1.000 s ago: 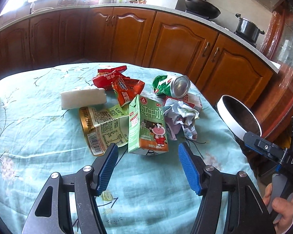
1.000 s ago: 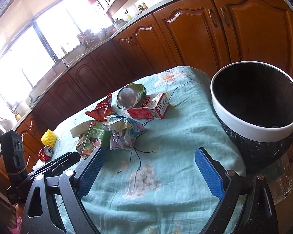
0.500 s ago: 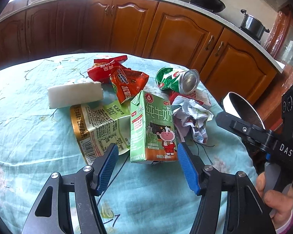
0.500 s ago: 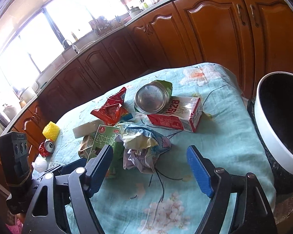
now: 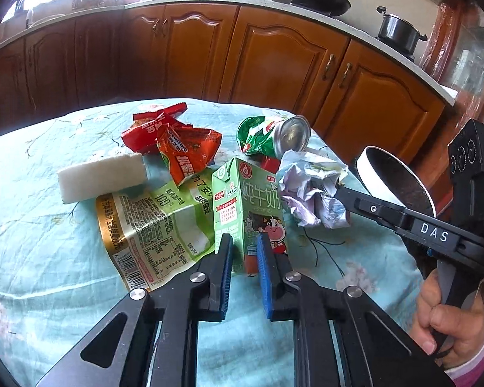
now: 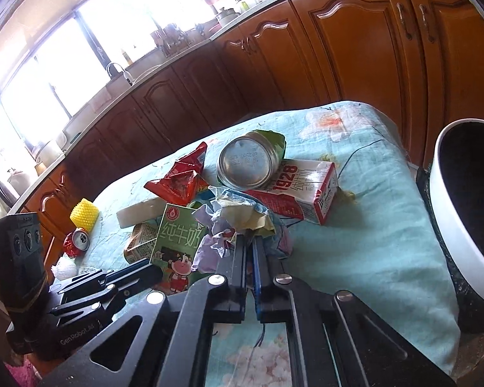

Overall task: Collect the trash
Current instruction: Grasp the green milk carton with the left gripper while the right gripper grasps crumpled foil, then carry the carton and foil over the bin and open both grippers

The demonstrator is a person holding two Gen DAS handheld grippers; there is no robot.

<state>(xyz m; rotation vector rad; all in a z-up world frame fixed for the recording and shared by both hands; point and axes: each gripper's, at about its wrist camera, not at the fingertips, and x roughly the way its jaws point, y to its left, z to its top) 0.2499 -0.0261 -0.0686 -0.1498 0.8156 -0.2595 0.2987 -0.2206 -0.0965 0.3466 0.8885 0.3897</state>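
1. Gripping: left gripper [image 5: 244, 251] clamps green milk carton [image 5: 248, 206]; right gripper [image 6: 249, 254] pinches crumpled paper [image 6: 238, 225].
2. Remaining on table [image 6: 355, 245]: can [image 6: 247, 164], wrappers, red carton [image 6: 303, 190].
3. Bin [image 6: 448, 219] alongside, nearly empty.

The lower corner of the green milk carton [image 5: 248, 206] was covered by the pads of the left tongs [image 5: 244, 258]. In the right wrist view, the blue pads of the right tongs [image 6: 249, 259] hid the near edge of the crumpled paper [image 6: 219, 235], so where they bit could not be made out. The white bin [image 6: 448, 225] was cut off by the right edge. The red carton [image 5: 269, 163] showed only as a sliver behind the paper. The flattened label [image 6: 142, 245] lay mostly hidden behind the carton. Window glare washed out the far sink area.
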